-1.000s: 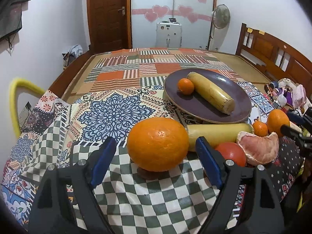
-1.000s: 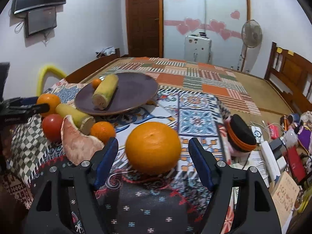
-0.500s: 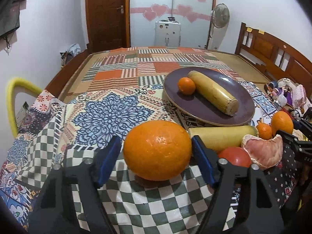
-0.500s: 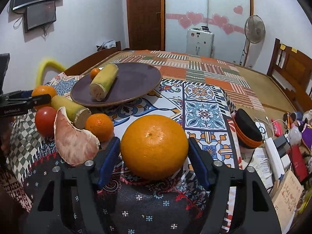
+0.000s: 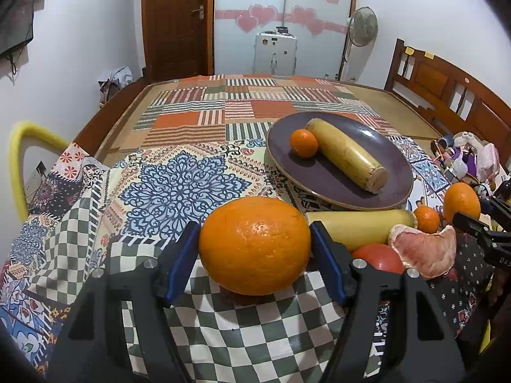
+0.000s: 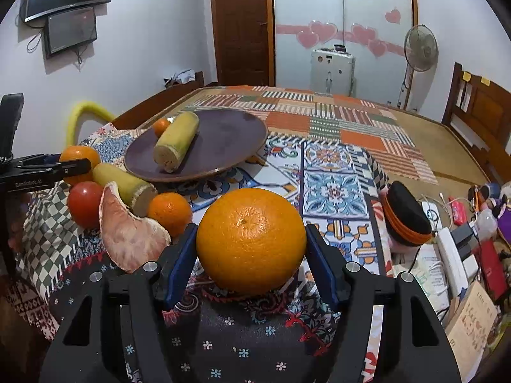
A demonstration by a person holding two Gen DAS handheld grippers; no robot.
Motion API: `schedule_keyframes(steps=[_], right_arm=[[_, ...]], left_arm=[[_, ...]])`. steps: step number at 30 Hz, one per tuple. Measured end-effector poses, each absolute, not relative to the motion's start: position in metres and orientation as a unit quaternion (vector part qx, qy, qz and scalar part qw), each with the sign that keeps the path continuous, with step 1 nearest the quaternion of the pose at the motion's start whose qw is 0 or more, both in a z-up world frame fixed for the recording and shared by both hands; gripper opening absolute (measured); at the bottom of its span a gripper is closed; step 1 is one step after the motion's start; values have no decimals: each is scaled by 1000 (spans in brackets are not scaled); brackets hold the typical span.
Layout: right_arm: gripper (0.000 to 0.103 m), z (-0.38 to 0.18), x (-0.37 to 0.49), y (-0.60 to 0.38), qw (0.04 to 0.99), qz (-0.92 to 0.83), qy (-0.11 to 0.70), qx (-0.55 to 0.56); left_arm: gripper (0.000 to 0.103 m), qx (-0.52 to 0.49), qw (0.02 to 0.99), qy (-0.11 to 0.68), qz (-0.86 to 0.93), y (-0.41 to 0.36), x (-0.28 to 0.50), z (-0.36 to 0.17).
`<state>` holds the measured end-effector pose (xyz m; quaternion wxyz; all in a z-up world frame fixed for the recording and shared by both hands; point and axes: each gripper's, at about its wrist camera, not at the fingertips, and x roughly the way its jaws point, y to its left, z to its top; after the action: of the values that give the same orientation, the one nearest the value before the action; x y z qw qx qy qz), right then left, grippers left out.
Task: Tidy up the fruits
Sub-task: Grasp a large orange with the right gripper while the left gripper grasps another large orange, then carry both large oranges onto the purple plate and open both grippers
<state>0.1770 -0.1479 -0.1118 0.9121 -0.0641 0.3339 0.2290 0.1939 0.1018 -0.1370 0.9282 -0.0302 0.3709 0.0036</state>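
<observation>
My left gripper (image 5: 254,244) is shut on a large orange (image 5: 254,245) that rests on the checked cloth. My right gripper (image 6: 250,242) is shut on another large orange (image 6: 250,239) on the dark flowered cloth. A purple plate (image 5: 396,159) holds a small mandarin (image 5: 303,143) and a yellow sugarcane piece (image 5: 346,154); the plate also shows in the right wrist view (image 6: 230,137). Beside it lie a second sugarcane piece (image 5: 357,225), a tomato (image 5: 378,258), a pomelo segment (image 5: 421,250) and a small mandarin (image 5: 426,218).
A black and orange case (image 6: 405,217), cables and clutter (image 6: 463,242) lie at the right table edge. A yellow chair back (image 5: 19,159) stands left. A wooden bed frame (image 5: 447,95) and a fan (image 5: 361,27) are behind.
Both grippers moved forward around their oranges and closed; the blue pads now press each orange's sides.
</observation>
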Motion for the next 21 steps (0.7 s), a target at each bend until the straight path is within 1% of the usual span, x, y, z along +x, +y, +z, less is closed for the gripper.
schedule_keyframes(steps=[14, 21], right_arm=[[62, -84, 187, -144, 923, 234, 301, -57], [62, -72, 200, -137, 928, 235, 282, -62]], left_arm=[[69, -25, 942, 335, -8, 90, 194, -99], [69, -19, 945, 327, -18, 78, 206, -95]])
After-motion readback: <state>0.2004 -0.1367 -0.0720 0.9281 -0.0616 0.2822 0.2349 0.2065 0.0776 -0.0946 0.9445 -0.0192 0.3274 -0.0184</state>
